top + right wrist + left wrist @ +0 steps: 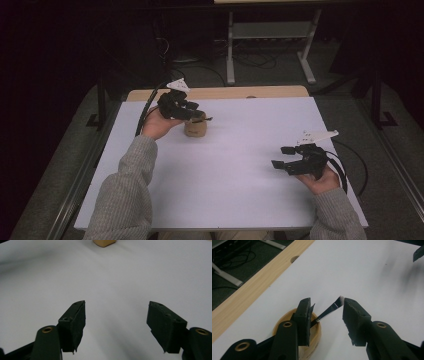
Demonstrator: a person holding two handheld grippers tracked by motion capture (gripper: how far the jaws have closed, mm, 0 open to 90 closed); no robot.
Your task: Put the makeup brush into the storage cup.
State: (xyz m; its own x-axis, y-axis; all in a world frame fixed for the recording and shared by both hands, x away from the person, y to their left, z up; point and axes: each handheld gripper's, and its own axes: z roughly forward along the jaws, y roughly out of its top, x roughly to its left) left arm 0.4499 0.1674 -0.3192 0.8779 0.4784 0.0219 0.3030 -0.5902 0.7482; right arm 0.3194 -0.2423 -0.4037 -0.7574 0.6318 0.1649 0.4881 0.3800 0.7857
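Hovering over a small tan wooden cup (195, 128) at the far left of the white tabletop (240, 165), the left gripper (325, 315) had its jaws spread, a slim black-handled brush (329, 310), probably a makeup brush, leaning loose between them in the cup. Lifting straight up would avoid tipping the cup. The right gripper (284, 157) rested near right, jaws spread and empty.

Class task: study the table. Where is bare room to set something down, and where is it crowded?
The white tabletop lies bare between the wooden cup and the right gripper, and along the near edge. It is crowded at the far left, where the left gripper, jaws apart, hovers over the cup and its brush.
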